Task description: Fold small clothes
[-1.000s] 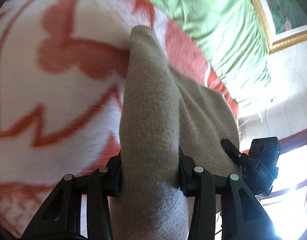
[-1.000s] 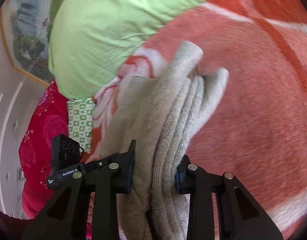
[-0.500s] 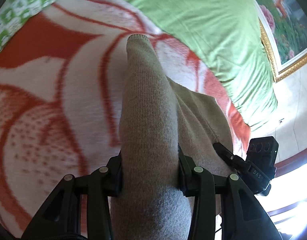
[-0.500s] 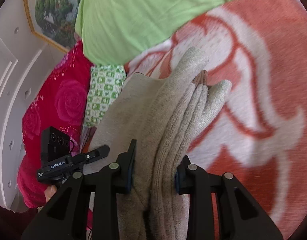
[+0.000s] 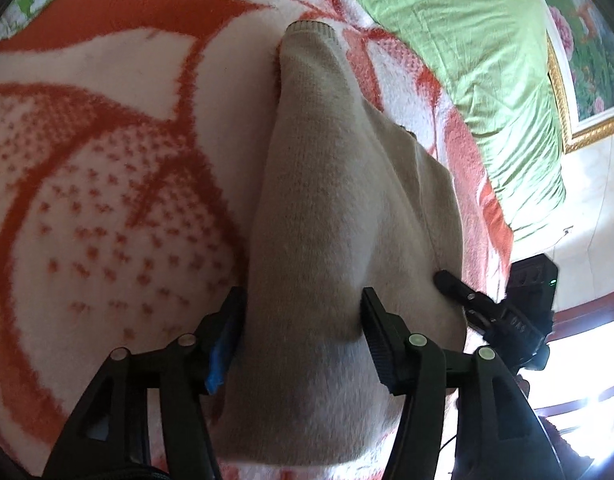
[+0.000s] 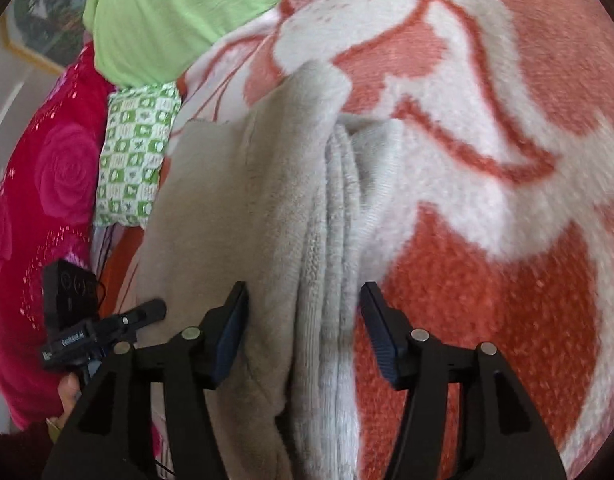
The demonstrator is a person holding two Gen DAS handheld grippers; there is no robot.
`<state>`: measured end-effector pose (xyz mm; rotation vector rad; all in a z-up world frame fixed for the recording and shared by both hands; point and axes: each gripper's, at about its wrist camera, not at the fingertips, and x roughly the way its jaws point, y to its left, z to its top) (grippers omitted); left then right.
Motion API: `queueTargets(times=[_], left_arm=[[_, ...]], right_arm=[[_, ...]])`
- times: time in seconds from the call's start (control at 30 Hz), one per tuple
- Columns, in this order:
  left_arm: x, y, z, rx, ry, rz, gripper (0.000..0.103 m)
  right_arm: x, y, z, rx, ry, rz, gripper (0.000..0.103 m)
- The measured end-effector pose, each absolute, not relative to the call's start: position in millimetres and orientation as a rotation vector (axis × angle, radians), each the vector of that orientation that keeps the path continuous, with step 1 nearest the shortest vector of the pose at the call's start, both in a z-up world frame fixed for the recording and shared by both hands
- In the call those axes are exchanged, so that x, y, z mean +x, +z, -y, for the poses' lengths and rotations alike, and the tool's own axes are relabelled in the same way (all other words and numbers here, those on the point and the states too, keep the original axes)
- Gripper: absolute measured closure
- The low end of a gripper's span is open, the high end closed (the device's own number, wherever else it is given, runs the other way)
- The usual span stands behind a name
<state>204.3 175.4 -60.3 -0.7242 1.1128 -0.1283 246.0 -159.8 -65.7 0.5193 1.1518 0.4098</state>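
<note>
A beige knit garment (image 5: 331, 208) lies folded on the orange and white floral blanket (image 5: 107, 168). In the left wrist view my left gripper (image 5: 303, 320) has its jaws spread around a thick fold of it. In the right wrist view the garment (image 6: 275, 216) shows several stacked layers. My right gripper (image 6: 305, 320) has its jaws spread, with a gap between the right pad and the cloth. Each gripper shows in the other's view: the right one (image 5: 503, 312) at the garment's right edge, the left one (image 6: 87, 328) at its left edge.
A green sheet (image 5: 467, 40) covers the far part of the bed. A green checked pillow (image 6: 135, 156) and a red rose-print quilt (image 6: 39, 200) lie to the left in the right wrist view. A gold-framed picture (image 5: 587, 60) hangs on the wall.
Both grippers have lowered the garment toward the blanket. Both sets of jaws have widened slightly, and the right one now shows a gap beside the cloth.
</note>
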Motion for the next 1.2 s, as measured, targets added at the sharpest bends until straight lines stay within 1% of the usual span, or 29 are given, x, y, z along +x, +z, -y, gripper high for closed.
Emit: queueTargets(times=[0.03,0.1,0.23,0.47,0.5,0.53,0.57,0.6,0.63,0.7,0.77,0.87,0.93,1.1,1.13,1.17,1.2], left_arm=[[201,-59,-176,-0.711,-0.127,-1.115,0.043],[189,-53,-174,-0.682,-0.121,-1.123,0.038],[164,-49,-177,-0.682,-0.134,-1.113,0.038],[140,-60,-177,-0.632,-0.129,-1.155,0.038],[139,-62,-176,-0.616,-0.114,-1.165,0.038],[140,-64,-174,-0.604,-0.103,-1.173,0.038],[140,-66,-172,-0.597,-0.096,-1.179,0.038],[141,-67,-170,-0.588,-0.083,-1.188,0.039],[143,-65,-168,-0.580,-0.073,-1.191,0.041],[145,-59,-162,-0.564,-0.065,-1.191,0.049],[153,-56,-152,-0.533,-0.049,-1.203,0.050],[157,-57,-142,-0.511,-0.031,-1.214,0.050],[158,-61,-137,-0.505,-0.024,-1.217,0.050],[158,-66,-129,-0.463,0.018,-1.230,0.049],[159,-66,-128,-0.460,0.024,-1.231,0.049],[159,-65,-127,-0.453,0.033,-1.233,0.048],[157,-64,-128,-0.448,0.039,-1.235,0.048]], right_arm=[[240,-59,162,0.511,0.396,-1.147,0.045],[228,-47,164,0.506,0.388,-1.129,0.045],[190,-30,165,0.482,0.380,-1.100,0.045],[147,-51,155,0.500,0.352,-1.145,0.045],[147,-53,153,0.510,0.355,-1.150,0.047],[148,-56,150,0.516,0.361,-1.159,0.049],[151,-62,146,0.493,0.369,-1.192,0.059],[154,-64,142,0.459,0.369,-1.208,0.082],[157,-64,139,0.424,0.368,-1.220,0.088],[161,-48,138,0.393,0.378,-1.184,0.090],[159,-20,142,0.383,0.406,-1.105,0.091],[160,-11,145,0.290,0.399,-1.095,0.092],[163,-31,150,0.230,0.361,-1.136,0.092],[163,-78,155,0.277,0.372,-1.191,0.091],[162,-81,158,0.314,0.375,-1.181,0.090],[160,-81,160,0.334,0.372,-1.176,0.086],[159,-82,165,0.359,0.366,-1.178,0.074]])
